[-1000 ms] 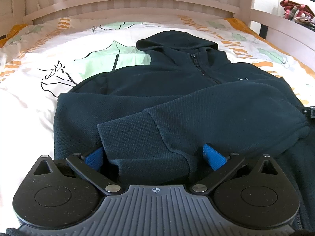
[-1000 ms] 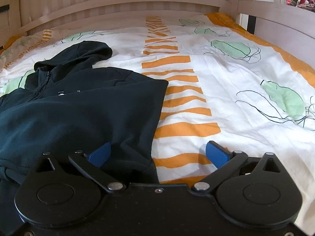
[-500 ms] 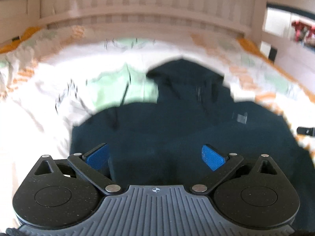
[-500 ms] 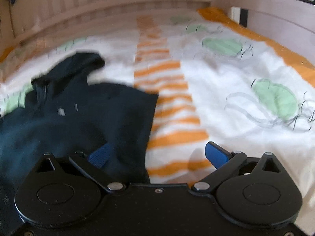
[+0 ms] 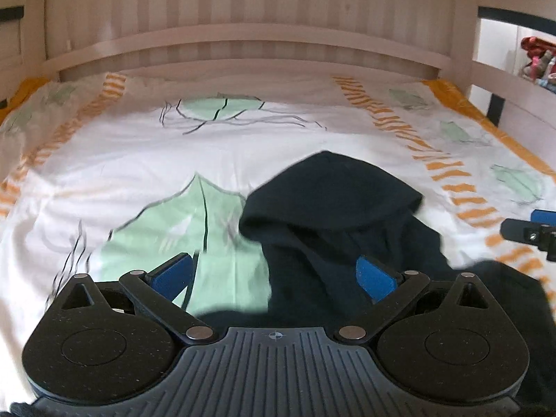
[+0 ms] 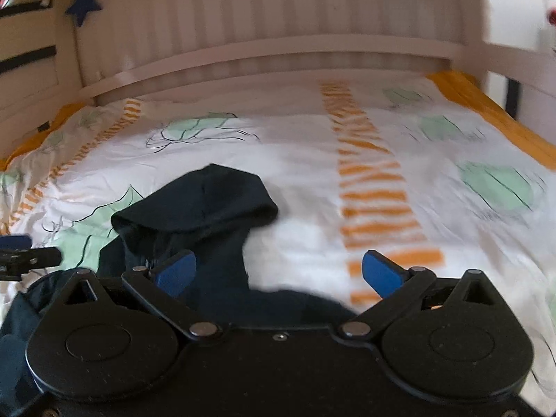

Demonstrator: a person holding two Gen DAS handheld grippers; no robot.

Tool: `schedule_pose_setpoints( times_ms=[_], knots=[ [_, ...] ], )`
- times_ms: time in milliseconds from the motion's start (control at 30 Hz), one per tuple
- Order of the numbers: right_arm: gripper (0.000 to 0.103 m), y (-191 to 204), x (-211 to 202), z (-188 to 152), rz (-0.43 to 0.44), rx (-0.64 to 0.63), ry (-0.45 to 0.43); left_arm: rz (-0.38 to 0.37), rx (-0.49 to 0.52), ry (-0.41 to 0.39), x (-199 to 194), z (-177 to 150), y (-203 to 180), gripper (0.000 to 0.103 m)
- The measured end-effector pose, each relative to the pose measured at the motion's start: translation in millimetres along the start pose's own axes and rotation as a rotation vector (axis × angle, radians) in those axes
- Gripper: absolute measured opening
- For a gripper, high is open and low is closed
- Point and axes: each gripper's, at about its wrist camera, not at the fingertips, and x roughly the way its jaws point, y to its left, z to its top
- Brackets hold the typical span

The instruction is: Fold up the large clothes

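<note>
A dark navy hooded zip jacket (image 5: 333,208) lies on the bed, its hood pointing toward the headboard; it also shows in the right wrist view (image 6: 201,205). My left gripper (image 5: 274,274) is open and empty, hovering over the jacket's left shoulder near the hood. My right gripper (image 6: 278,271) is open and empty, over the jacket's right shoulder edge. The right gripper's tip shows at the right edge of the left wrist view (image 5: 531,231). The left gripper's tip shows at the left edge of the right wrist view (image 6: 24,255). The jacket's lower body is hidden under the grippers.
The bed has a white duvet (image 5: 139,166) with green leaf and orange stripe prints. A pale wooden headboard (image 5: 260,17) stands at the far end, with side rails (image 5: 514,83) on the right. A blue star (image 6: 85,3) hangs at the upper left.
Both grippers have moved forward along the jacket, from its lower folded part up to the shoulders and hood. Both stayed open. The views are blurred by motion.
</note>
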Motion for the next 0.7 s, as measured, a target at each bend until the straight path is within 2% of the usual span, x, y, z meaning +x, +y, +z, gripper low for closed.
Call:
schedule_pose_setpoints(
  times_ms=[167, 333, 467, 700],
  knots=[
    [0.095, 7.0, 59.1, 6.3, 0.019, -0.003, 0.042, 0.052, 0.081, 0.014, 45.8, 7.9, -4.7, 0.102],
    [0.095, 11.2, 102.1, 9.3, -0.018, -0.064, 0.064, 0.074, 0.188, 0.052, 79.3, 2.3, -9.1, 0.102],
    [0.095, 11.2, 123.8, 11.0, -0.044, -0.106, 0.085, 0.085, 0.234, 0.079, 97.7, -2.4, -11.5, 0.102],
    [0.094, 9.6, 142.5, 12.8, -0.049, -0.108, 0.102, 0.119, 0.259, 0.037, 118.0, 15.1, -21.1, 0.1]
  ],
)
